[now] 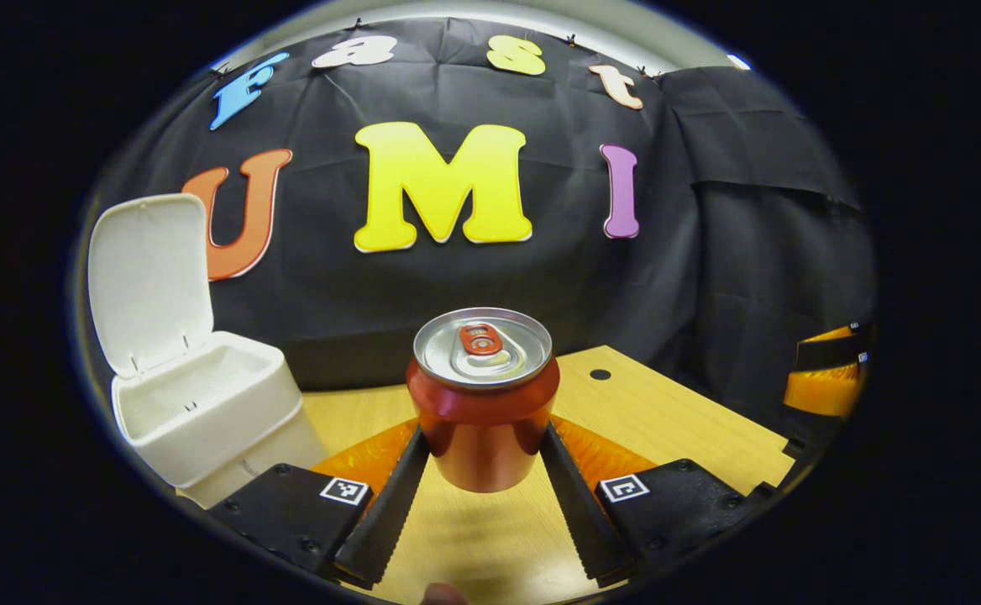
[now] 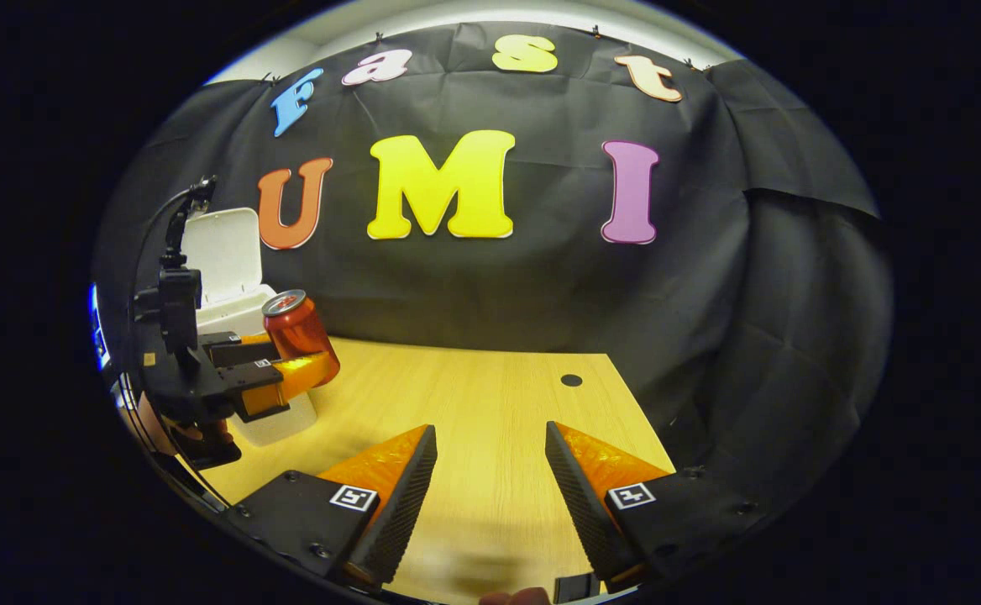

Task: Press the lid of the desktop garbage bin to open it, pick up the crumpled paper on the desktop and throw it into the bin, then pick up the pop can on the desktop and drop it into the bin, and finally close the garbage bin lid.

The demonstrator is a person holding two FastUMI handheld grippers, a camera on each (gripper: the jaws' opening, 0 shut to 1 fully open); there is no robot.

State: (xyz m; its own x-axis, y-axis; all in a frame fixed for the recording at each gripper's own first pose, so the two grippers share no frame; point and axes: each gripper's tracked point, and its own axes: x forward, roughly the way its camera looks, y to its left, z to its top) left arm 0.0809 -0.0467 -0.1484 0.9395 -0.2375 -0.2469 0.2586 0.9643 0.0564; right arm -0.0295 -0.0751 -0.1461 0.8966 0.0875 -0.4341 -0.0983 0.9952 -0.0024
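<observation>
Pop can [image 1: 484, 402] sits upright between the left gripper [image 1: 484, 470] fingers, lifted off the desk [image 1: 667, 420], shadow under it on the wood. Both fingers press its lower body from either side, jaws clamped on it; can top with the pull tab faces up toward the camera. Garbage bin [image 1: 205, 412] stands to the left of the can in the left gripper view, lid [image 1: 150, 277] flipped up and standing open, the inside too washed out to tell its contents. Can is near the bin but beside it, not over the opening. In the right gripper view the same can [image 2: 299, 332] shows farther off at the left, tilted a bit, held in the left gripper [image 2: 289, 370] just in front of the bin [image 2: 234, 315], with the raised lid [image 2: 222, 248] behind. A hand [image 2: 192, 433] grips that tool from below. Right gripper [image 2: 490, 496] hangs over bare desk [image 2: 490, 395], jaws spread apart, nothing between them. Small dark hole [image 2: 571, 380] in the desk toward the far edge. Part of the right gripper [image 1: 826, 374] shows at the right edge of the left gripper view.
</observation>
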